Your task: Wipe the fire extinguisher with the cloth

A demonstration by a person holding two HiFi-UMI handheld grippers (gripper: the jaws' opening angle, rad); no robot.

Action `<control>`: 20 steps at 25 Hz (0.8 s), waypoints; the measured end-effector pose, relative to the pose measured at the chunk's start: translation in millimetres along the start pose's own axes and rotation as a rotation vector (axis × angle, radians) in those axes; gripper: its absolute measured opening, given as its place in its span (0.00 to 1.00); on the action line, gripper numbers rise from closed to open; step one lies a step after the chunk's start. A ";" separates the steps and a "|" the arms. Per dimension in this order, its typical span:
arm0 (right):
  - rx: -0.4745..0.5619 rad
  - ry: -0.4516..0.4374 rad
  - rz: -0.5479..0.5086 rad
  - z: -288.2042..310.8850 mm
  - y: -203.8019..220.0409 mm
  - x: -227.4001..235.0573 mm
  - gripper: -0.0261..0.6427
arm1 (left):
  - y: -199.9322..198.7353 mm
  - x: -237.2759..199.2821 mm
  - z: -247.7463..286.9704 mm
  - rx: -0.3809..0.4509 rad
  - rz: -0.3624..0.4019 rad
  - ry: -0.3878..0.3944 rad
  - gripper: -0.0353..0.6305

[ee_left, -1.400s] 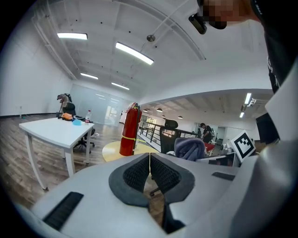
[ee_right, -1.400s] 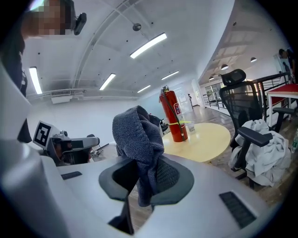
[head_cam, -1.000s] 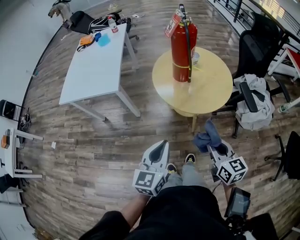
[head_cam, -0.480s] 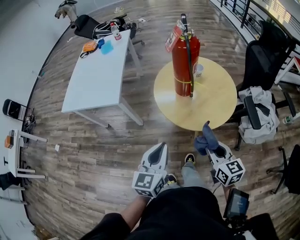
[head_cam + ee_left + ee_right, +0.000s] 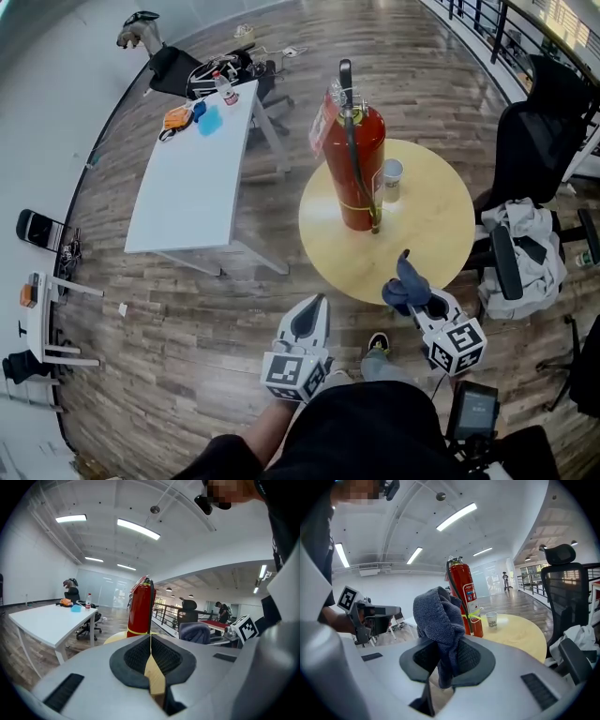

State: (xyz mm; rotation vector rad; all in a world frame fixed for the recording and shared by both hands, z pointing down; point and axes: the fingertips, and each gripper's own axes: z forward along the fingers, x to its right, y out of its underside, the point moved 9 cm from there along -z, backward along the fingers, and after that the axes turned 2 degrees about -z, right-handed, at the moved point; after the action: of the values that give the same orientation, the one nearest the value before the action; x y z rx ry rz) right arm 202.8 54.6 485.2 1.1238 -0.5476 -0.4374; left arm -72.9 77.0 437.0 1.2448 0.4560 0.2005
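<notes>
A red fire extinguisher (image 5: 355, 169) with a black hose stands upright on the round yellow table (image 5: 431, 234), also visible as the red extinguisher (image 5: 140, 613) and extinguisher (image 5: 463, 599). My right gripper (image 5: 420, 302) sits at the table's near edge, shut on a bunched blue-grey cloth (image 5: 406, 284); that cloth (image 5: 440, 620) sticks up between its jaws. My left gripper (image 5: 309, 323) hangs over the floor left of the table, short of it, jaws shut with nothing between them.
A paper cup (image 5: 392, 178) stands beside the extinguisher. A white rectangular table (image 5: 192, 169) with small items lies to the left. Black office chairs (image 5: 539, 141) and a pile of pale cloth (image 5: 525, 248) crowd the right. A railing (image 5: 487, 23) runs at the back right.
The view has closed in on the round table. My right gripper with the cloth has come forward to the table's near edge; the left gripper keeps its place beside it.
</notes>
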 end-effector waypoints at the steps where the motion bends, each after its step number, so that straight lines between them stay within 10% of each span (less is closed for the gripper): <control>1: -0.001 -0.003 0.002 2.0 -1.2 6.9 0.15 | -1.8 0.2 5.9 0.000 0.001 -0.005 0.09; 13: -0.104 -0.089 -0.170 31.4 -25.3 65.9 0.15 | -22.4 -8.1 52.6 -0.001 0.020 0.037 0.09; 20: 0.013 -0.043 -0.374 80.8 -149.4 76.8 0.15 | -35.7 -28.2 57.0 0.016 0.024 0.067 0.09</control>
State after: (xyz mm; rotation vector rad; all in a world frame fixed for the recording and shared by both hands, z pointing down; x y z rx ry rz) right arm 205.7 -104.2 387.7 1.2356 -0.3766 -0.7839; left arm -76.6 5.3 423.6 1.2626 0.5011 0.2602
